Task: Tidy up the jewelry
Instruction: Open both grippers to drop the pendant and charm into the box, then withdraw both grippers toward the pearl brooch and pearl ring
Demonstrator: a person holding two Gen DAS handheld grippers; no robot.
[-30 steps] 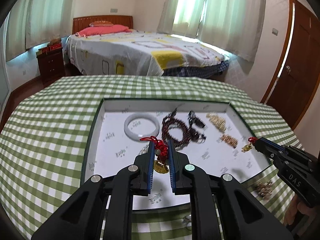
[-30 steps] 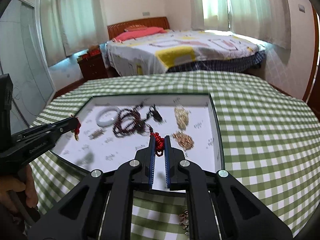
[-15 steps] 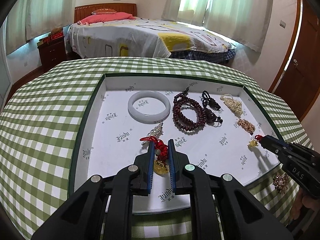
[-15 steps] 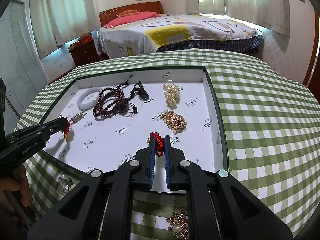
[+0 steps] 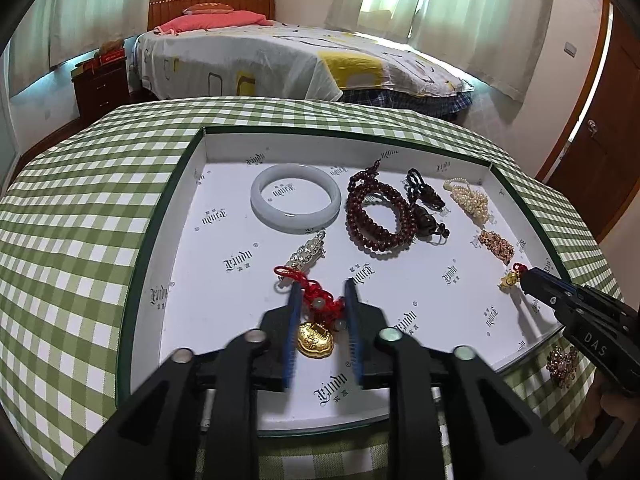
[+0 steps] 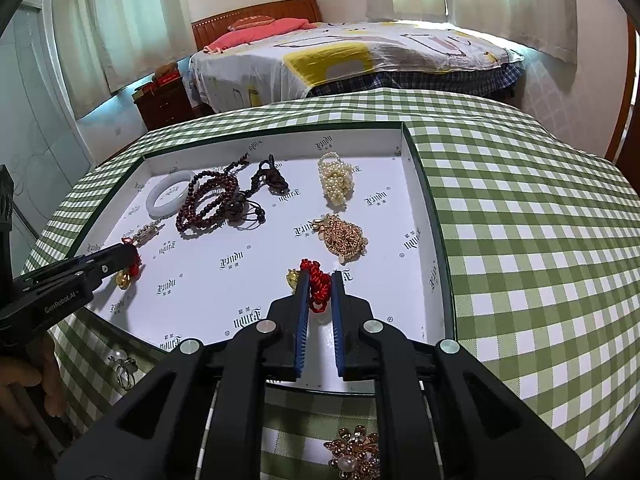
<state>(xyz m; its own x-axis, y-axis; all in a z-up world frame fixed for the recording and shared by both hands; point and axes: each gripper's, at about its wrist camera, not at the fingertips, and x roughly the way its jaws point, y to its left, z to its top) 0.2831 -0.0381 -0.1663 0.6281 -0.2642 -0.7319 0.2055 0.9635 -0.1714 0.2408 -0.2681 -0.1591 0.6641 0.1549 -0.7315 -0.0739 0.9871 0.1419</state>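
Observation:
A white-lined tray (image 5: 182,216) lies on the green checked table. My left gripper (image 5: 320,286) is open; a red knotted cord with a gold lock charm (image 5: 314,338) lies between its fingers on the tray floor. My right gripper (image 6: 320,276) has its fingers slightly apart around a second red cord charm (image 6: 316,284) that rests on the tray near the right wall. In the left wrist view the right gripper (image 5: 528,278) shows at the tray's right edge. In the right wrist view the left gripper (image 6: 128,254) shows at the left.
In the tray lie a white jade bangle (image 5: 296,198), dark red bead strands (image 5: 378,216), a silver clip (image 5: 306,254), a pearl bracelet (image 6: 336,182) and a gold chain (image 6: 344,238). A brooch (image 6: 354,454) and a pearl ring (image 6: 122,364) lie on the cloth in front.
Both grippers came down and forward over the tray. The left gripper has opened and let its charm go on the tray floor. The right gripper's fingers have parted a little.

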